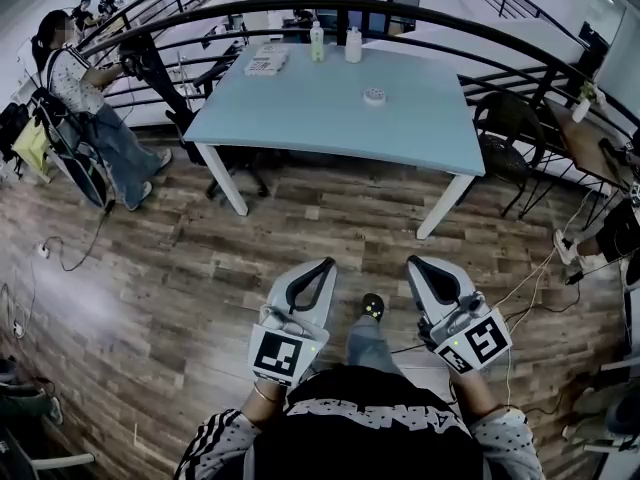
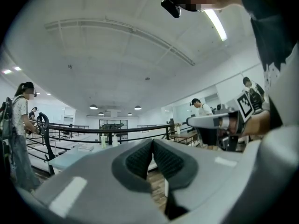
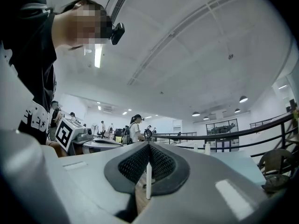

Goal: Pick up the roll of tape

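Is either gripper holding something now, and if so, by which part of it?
Nothing is held. The left gripper and the right gripper are shut and empty; the roll of tape lies on the table ahead.

Left gripper (image 2: 153,141) jaws together, empty; table (image 2: 70,158) beyond; probably bottles (image 2: 103,140) atop.

Sleeves (image 1: 215,443) are black, white-patterned; left gripper (image 1: 326,265), right gripper (image 1: 414,262) are grey.

I saw a pale blue table (image 1: 300,118) carrying the roll of tape (image 1: 374,95), two bottles (image 1: 317,42) and possibly a printed sheet (image 1: 265,63).
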### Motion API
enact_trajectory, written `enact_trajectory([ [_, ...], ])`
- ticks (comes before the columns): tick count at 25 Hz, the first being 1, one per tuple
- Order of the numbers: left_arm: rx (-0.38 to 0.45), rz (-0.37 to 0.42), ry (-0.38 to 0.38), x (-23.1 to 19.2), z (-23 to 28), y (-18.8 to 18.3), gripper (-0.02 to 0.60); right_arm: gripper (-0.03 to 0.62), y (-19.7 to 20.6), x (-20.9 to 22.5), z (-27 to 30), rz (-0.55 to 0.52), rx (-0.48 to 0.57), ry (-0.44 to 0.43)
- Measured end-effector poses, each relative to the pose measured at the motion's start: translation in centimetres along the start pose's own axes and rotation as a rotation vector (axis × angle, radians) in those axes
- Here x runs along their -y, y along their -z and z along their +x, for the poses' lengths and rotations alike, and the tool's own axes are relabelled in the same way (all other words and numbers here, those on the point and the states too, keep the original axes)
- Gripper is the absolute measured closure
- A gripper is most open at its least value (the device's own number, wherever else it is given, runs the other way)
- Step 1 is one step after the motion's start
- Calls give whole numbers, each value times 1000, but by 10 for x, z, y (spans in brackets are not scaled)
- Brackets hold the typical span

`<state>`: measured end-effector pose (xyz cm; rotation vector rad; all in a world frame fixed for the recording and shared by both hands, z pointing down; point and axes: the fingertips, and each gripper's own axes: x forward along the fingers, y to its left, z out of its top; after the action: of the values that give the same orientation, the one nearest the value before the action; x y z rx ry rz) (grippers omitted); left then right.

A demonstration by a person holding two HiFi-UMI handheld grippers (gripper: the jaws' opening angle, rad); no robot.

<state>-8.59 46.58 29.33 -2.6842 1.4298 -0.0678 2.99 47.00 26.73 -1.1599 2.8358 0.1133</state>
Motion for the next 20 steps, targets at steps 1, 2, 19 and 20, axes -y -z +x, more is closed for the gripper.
enact_trajectory([
  [1,-4,-1,-10,-3,2,1,581,592,2,4,4,6,2,-7],
  [2,-11,-6,-19,-6,5,3,581,592,4,8,8,12,5,-13],
  [19,-85,-30,-27,-36,130,24,581,592,45,138,48,108,-2,36],
  [20,-89,-23,-26,-39,138,28,581,592,48,147,50,111,-1,42],
])
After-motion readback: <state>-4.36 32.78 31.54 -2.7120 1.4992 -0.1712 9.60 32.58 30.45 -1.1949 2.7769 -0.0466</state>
